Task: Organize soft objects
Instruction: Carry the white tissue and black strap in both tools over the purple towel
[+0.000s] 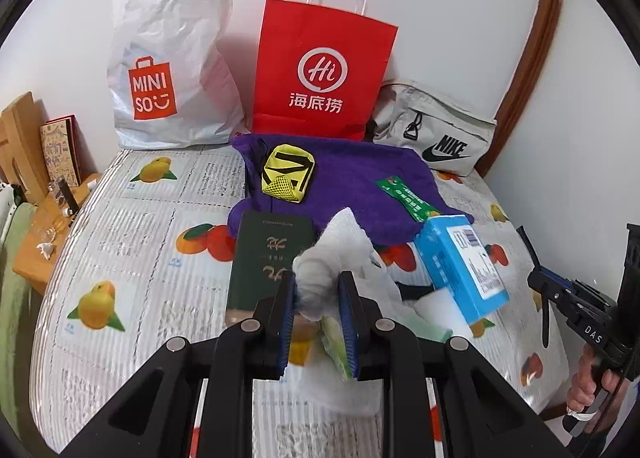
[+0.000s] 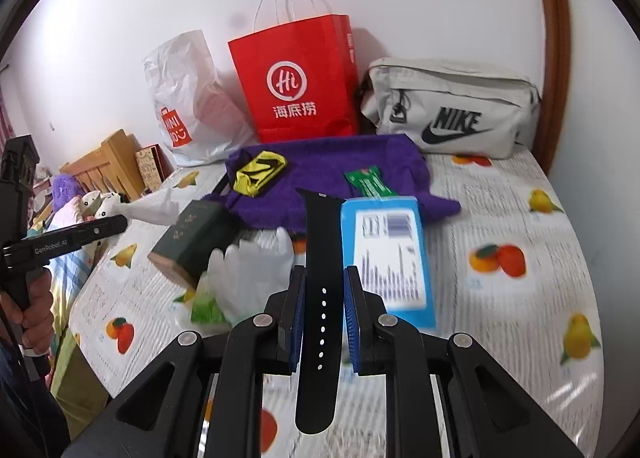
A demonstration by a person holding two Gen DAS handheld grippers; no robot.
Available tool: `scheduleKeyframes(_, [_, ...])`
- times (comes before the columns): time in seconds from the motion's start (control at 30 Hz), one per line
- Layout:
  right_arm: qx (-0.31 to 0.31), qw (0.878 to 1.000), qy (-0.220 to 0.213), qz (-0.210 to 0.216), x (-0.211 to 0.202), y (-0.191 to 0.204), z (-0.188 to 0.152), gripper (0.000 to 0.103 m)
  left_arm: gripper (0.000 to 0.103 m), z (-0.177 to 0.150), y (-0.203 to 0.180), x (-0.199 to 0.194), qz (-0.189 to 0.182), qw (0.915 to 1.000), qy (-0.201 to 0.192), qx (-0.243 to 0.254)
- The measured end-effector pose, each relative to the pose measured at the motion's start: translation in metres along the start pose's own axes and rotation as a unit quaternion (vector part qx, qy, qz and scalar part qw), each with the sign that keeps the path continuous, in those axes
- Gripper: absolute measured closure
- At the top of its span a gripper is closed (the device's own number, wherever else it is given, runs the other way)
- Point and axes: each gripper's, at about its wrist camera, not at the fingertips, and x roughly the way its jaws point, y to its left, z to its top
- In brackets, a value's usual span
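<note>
My left gripper (image 1: 318, 278) is shut on a bunched white cloth (image 1: 332, 246), held up above the fruit-print bed sheet (image 1: 132, 242). In the right wrist view the same gripper (image 2: 122, 223) shows at the left with the white cloth (image 2: 154, 207) at its tip. My right gripper (image 2: 324, 272) is shut on a black watch strap (image 2: 322, 226) with a row of holes; the strap runs up between the blue pads. Below lie a white glove (image 2: 256, 270) and a green tissue pack (image 2: 206, 308). A purple towel (image 1: 352, 178) carries a yellow mesh pouch (image 1: 286, 174).
Against the wall stand a white Miniso bag (image 1: 172, 70), a red paper bag (image 1: 324, 70) and a grey Nike bag (image 1: 436, 126). A dark green book (image 1: 268, 254), a blue box (image 1: 460, 270) and a green packet (image 1: 404, 194) lie on the bed. A wooden bedside table (image 1: 44, 234) is at the left.
</note>
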Motion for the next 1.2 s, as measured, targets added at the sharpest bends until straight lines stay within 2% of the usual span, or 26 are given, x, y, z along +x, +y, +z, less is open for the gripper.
scheduleKeyframes(0.3, [0.003,1.0,0.008,0.02,0.041,-0.006,0.035,0.085,0.083,0.025,0.002,0.036,-0.002,0.9999,0.013,-0.004])
scheduleKeyframes(0.67, [-0.003,0.999,0.019,0.036,0.09,-0.016,0.081,0.085,0.083,0.057,0.012,0.079,0.015,0.9996,0.023,-0.008])
scheduleKeyframes(1.2, [-0.009,0.996,0.067,0.051,0.191,-0.03,0.132,0.085,0.082,0.098,0.019,0.15,0.022,0.9979,0.059,-0.011])
